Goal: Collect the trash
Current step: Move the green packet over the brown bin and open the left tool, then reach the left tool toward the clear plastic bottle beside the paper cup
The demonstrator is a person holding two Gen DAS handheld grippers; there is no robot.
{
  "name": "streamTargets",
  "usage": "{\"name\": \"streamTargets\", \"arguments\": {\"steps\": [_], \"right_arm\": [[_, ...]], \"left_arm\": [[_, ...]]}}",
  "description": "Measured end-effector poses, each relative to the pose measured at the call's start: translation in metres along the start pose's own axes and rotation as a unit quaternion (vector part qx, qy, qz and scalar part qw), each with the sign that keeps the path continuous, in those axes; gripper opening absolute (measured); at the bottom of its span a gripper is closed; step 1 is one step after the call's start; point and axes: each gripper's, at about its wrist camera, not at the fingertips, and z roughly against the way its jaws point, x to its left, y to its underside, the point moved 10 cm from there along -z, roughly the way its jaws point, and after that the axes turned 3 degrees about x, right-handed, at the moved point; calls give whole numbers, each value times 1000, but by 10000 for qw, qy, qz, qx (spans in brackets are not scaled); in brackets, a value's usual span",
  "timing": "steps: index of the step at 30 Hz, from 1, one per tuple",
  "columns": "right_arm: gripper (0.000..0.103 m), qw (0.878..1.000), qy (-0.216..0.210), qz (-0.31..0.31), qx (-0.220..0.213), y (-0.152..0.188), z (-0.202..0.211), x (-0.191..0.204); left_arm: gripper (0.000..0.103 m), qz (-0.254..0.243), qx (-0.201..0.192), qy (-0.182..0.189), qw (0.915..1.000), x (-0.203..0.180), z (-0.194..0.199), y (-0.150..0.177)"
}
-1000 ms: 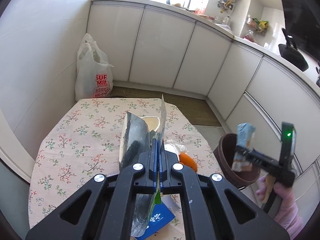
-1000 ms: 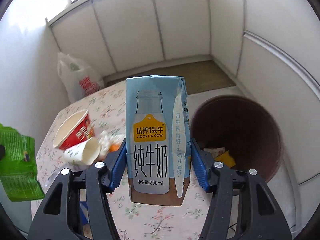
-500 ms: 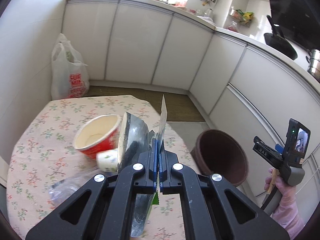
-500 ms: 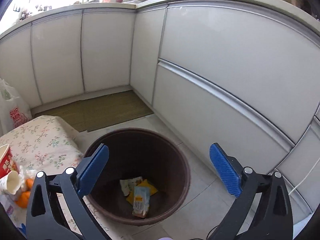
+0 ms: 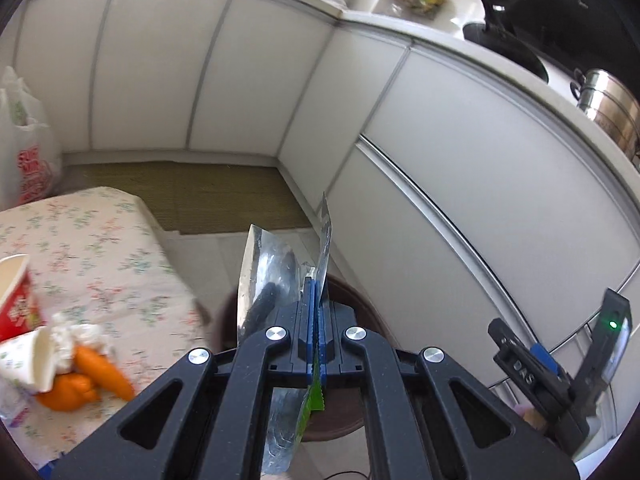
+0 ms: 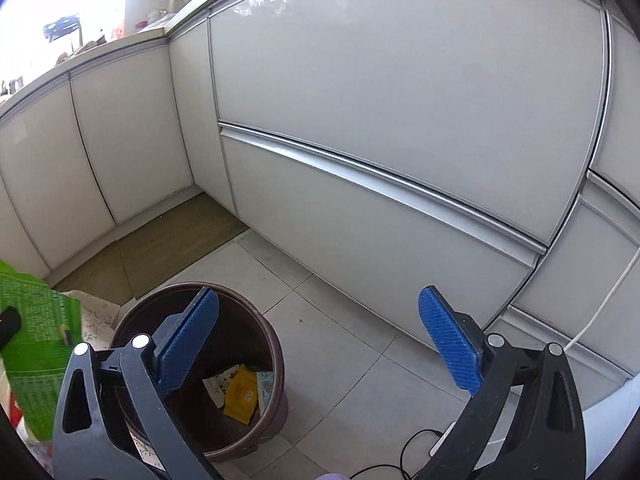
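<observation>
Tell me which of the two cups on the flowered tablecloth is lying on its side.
The white paper cup beside the orange peel: it lies tipped over, mouth facing sideways. The red-and-white cup behind it stands with its rim up.

One brown bin [image 6: 256, 344], one green foil wrapper [image 5: 276, 276], two cups [image 5: 16, 292], one plastic bag [image 5: 28, 152].

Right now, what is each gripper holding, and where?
Left gripper pinches a foil wrapper by its edge, low on the pack. Right gripper is open, holding nothing.
</observation>
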Motion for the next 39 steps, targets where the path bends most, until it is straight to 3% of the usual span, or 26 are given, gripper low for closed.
{"name": "streamTargets", "arguments": {"steps": [5,9,10,11,12,13,16,21,30,39], "right_arm": [[96,9998,20,-78,175,8,-9,-2],[96,9998,13,8,178,9,-7,0],[96,9998,0,29,180,10,-7,1],[96,9998,-4,47,185,9,-6,3],[96,9998,-5,65,191,10,-6,3],[96,9998,-15,91,194,11,-5,5],[96,9996,-49,171,203,12,-5,8],[96,9987,-216,354,293,21,-1,28],[96,9929,-550,1043,174,49,26,91],[96,9731,-1237,1913,344,103,65,173]], "left_arm": [[1,-47,381,-1,9993,-23,-45,7],[6,-56,596,-20,9982,-28,-56,14],[11,-64,607,-30,9981,-28,-56,15],[25,-80,607,-60,9981,-28,-55,16],[46,-84,588,-104,9982,-25,-53,17],[54,-83,521,-188,9984,-21,-49,17],[60,-116,411,-354,9985,-15,-38,19],[79,-75,292,-813,9962,18,-9,27],[87,1,194,-1716,9850,100,75,61],[88,913,293,-2110,9728,204,144,98]]}}
